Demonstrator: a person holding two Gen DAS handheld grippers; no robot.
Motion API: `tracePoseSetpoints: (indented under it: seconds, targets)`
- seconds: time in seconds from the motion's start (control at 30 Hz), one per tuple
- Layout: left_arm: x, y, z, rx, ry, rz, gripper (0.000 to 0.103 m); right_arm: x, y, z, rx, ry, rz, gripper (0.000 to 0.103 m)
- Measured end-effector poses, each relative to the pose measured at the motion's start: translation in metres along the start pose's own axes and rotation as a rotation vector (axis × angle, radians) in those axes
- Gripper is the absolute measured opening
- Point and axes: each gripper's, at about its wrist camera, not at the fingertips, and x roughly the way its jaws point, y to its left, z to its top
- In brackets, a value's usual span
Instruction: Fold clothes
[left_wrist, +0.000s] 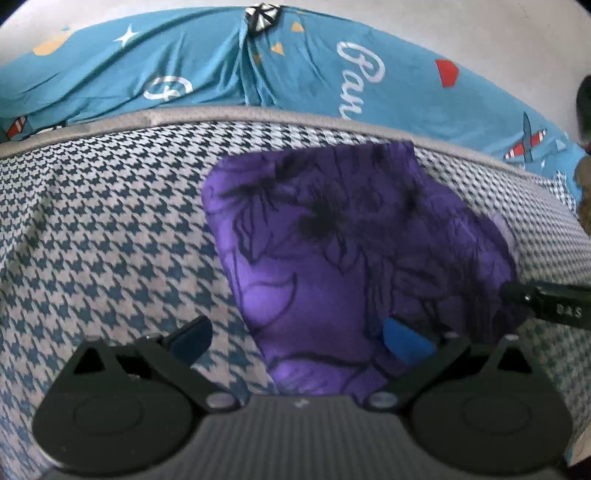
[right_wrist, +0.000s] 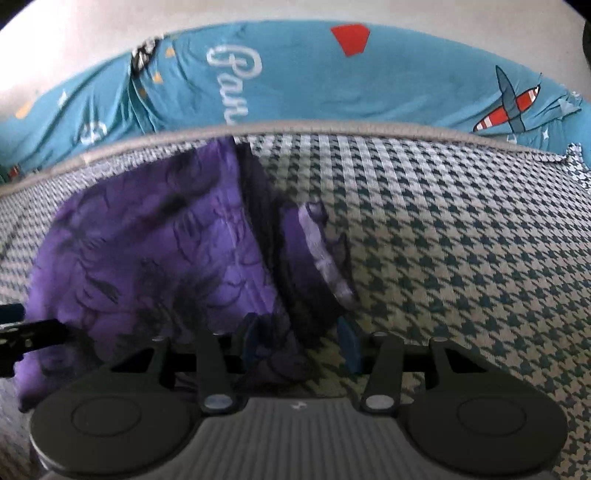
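Two grippers hover low over a purple garment (left_wrist: 343, 236) spread on the houndstooth mattress (left_wrist: 110, 229). Left gripper (left_wrist: 297, 338) has its fingers spread wide, the cloth straight ahead and under its right finger. Right gripper (right_wrist: 299, 341) stands partly parted (no grip visible), garment (right_wrist: 155, 251) ahead-left, a fold reaching between its fingers.
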Motion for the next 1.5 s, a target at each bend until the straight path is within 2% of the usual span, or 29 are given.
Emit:
tracePoseSetpoints:
  seconds: [0.23,0.3,0.37,0.6,0.7,0.93,1.27,1.43,1.5]
  targets:
    - [0.007,-0.010,-0.016,0.026,0.000,0.005,0.103,0.005,-0.009,-0.007,0.045,0.029,-0.012,0.054]
    - [0.006,-0.013,-0.017,0.067,0.010,0.049,0.103,0.003,-0.010,-0.011,0.070,0.033,-0.014,0.056]
    - [0.006,-0.014,-0.017,0.075,0.011,0.049,0.103,0.001,-0.012,-0.013,0.091,0.034,-0.012,0.057]
    - [0.006,-0.005,-0.013,-0.015,0.042,0.000,0.103,-0.010,-0.016,-0.012,0.147,0.024,-0.018,0.059]
    - [-0.001,-0.003,-0.015,-0.034,0.030,-0.012,0.103,-0.018,-0.017,-0.016,0.168,0.018,-0.017,0.060]
    - [-0.017,-0.019,-0.029,0.028,-0.004,-0.014,0.103,-0.026,-0.015,-0.029,0.194,0.000,0.005,0.067]
    - [-0.009,-0.024,-0.033,0.074,-0.014,0.019,0.103,-0.004,-0.014,-0.030,0.214,0.055,-0.018,0.071]
    - [-0.007,-0.027,-0.033,0.104,-0.009,0.031,0.103,-0.005,-0.015,-0.035,0.229,0.065,-0.006,0.082]
    - [-0.006,-0.028,-0.033,0.117,-0.002,0.034,0.103,-0.005,-0.016,-0.036,0.236,0.068,-0.001,0.099]
